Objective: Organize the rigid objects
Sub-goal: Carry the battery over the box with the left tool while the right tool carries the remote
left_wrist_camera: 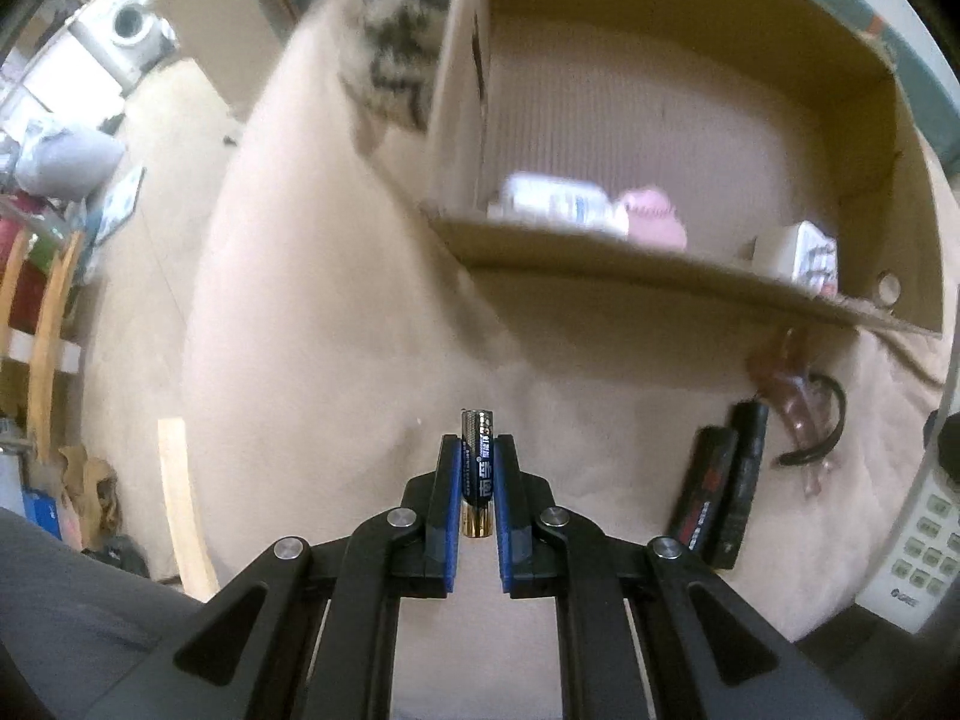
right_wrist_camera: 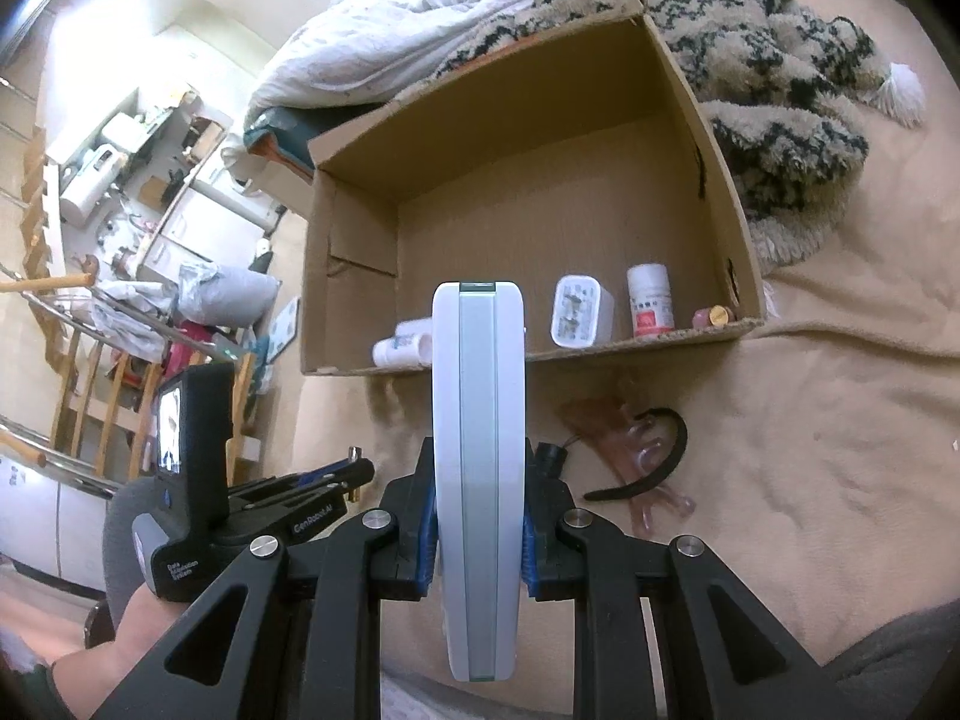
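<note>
My left gripper [left_wrist_camera: 478, 450] is shut on a black and gold battery [left_wrist_camera: 478, 468] and holds it upright above the beige bed cover, short of the open cardboard box [left_wrist_camera: 600, 252]. My right gripper [right_wrist_camera: 479, 450] is shut on a white remote control [right_wrist_camera: 479, 450], held on edge in front of the same box [right_wrist_camera: 660, 336]. The remote also shows at the right edge of the left wrist view [left_wrist_camera: 918, 534]. Inside the box lie a white charger [right_wrist_camera: 581, 311], a white pill bottle [right_wrist_camera: 649, 300], a second white bottle [right_wrist_camera: 401, 351] and a small pink item [right_wrist_camera: 711, 317].
Two black sticks [left_wrist_camera: 723, 489] lie on the cover to the right of the battery. A brown hair claw with a black band [right_wrist_camera: 636, 450] lies just before the box. A patterned fluffy blanket [right_wrist_camera: 780, 96] and a white quilt [right_wrist_camera: 408, 18] sit behind it. The bed edge drops off at left.
</note>
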Demonstrator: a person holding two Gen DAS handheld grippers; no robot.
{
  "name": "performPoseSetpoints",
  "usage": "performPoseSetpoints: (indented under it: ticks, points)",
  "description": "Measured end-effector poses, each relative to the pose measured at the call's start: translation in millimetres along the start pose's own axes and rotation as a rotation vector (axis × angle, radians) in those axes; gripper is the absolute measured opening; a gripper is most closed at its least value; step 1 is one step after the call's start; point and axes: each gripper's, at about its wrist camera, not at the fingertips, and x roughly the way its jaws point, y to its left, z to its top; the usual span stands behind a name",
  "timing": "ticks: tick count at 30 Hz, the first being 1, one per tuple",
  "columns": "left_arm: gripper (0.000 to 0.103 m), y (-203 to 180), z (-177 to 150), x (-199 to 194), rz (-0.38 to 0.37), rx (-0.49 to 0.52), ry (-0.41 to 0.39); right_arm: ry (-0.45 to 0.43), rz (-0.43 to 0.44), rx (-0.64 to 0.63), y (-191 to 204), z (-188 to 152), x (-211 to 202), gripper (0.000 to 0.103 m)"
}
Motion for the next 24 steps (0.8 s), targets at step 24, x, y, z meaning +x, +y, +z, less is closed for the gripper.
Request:
performPoseSetpoints:
  ticks: [24]
  points:
    - [0.009, -28, 73, -70, -0.020, 0.058, -0.249, -0.148, 0.039, -0.069, -5, 76, -13, 0.023]
